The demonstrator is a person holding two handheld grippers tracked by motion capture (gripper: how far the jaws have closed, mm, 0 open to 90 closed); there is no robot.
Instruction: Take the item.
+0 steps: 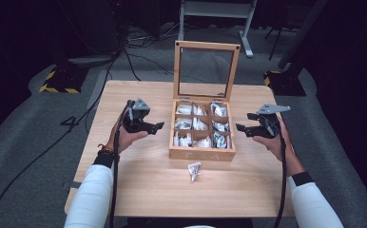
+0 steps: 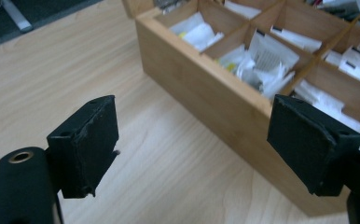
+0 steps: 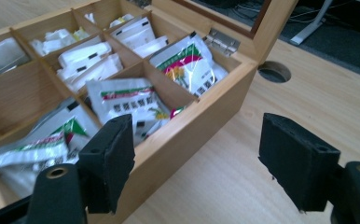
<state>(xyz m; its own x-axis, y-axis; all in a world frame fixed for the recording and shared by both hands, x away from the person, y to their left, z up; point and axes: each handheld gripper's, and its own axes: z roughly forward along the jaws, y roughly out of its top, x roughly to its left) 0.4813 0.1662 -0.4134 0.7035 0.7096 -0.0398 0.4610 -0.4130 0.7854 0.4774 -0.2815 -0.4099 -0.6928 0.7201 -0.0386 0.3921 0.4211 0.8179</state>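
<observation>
Your left gripper (image 1: 159,126) hangs left of the open compartmented wooden box (image 1: 201,153), jaws apart, empty. Your right gripper (image 1: 240,127), right of it, likewise. Loose white sachet (image 1: 194,170) lies just before the box.

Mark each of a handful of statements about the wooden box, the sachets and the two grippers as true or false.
1. The wooden box has its lid standing open. True.
2. One sachet lies on the table in front of the box. True.
3. The left gripper is clamped on a sachet. False: its jaws stand open with nothing between them.
4. The right gripper is inside a compartment. False: it hangs beside the box, jaws open and empty.
5. The box holds four compartments. False: it has six, in two columns of three.
</observation>
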